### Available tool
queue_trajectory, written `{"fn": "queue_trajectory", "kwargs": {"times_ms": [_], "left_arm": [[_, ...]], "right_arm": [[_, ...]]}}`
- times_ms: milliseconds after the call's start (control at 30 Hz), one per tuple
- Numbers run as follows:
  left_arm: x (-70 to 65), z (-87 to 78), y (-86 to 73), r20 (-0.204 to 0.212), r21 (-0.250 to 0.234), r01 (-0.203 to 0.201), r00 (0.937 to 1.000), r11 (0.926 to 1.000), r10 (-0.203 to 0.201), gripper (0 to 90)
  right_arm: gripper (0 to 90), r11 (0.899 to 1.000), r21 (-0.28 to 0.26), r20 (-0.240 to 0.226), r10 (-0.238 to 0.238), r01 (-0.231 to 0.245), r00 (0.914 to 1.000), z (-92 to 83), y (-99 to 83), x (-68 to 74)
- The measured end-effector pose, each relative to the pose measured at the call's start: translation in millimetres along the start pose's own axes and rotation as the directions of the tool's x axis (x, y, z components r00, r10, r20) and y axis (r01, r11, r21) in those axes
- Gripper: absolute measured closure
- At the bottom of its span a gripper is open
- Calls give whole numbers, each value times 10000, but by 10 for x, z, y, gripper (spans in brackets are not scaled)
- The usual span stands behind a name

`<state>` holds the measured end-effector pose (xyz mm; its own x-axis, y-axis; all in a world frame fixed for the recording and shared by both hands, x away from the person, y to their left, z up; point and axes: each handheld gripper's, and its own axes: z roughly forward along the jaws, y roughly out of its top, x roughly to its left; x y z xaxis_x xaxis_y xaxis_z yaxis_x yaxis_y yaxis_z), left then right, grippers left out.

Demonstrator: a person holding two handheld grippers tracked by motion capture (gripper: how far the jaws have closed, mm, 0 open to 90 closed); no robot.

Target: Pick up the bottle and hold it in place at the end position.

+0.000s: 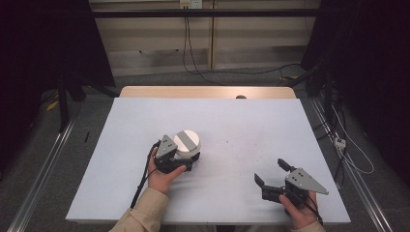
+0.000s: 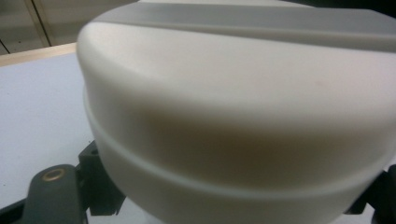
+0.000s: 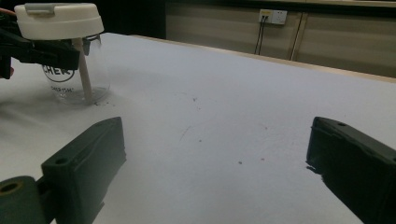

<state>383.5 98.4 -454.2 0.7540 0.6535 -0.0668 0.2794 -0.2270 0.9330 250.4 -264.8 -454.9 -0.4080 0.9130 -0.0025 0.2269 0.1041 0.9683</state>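
Note:
A clear glass jar (image 1: 186,141) with a white lid and a grey strip across its top stands left of the middle of the pale table mat (image 1: 227,121). My left gripper (image 1: 189,157) is shut on the jar just under the lid, one jaw on each side. In the left gripper view the lid (image 2: 233,93) is very close, with a dark finger (image 2: 98,186) beside the jar. In the right gripper view the jar (image 3: 77,74) has printed lettering and a white stick inside. My right gripper (image 1: 270,171) rests near the front right, open and with nothing between its fingers (image 3: 84,163).
The mat lies on a wooden table whose back edge (image 1: 208,92) shows behind it. Metal rails (image 1: 43,164) run along the floor on both sides, and cables (image 1: 348,145) lie at the right. A wall socket (image 3: 273,16) sits on the far cabinet front.

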Motion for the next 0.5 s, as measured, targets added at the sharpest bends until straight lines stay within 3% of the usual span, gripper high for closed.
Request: {"fn": "queue_trajectory", "kwargs": {"times_ms": [300,400,500], "left_arm": [[36,-17,36,-67,-421,176,9998,9990,-179,180],[58,6,61,-68,-564,423,9991,9975,-428,181],[67,45,91,-78,-702,372,9993,9968,-378,181]], "right_arm": [[41,10000,1,-33,-27,27,10000,6,1,8],[41,10000,-16,-43,-31,31,10000,6,3,11],[41,10000,-19,-54,-32,31,10000,6,3,12]]}}
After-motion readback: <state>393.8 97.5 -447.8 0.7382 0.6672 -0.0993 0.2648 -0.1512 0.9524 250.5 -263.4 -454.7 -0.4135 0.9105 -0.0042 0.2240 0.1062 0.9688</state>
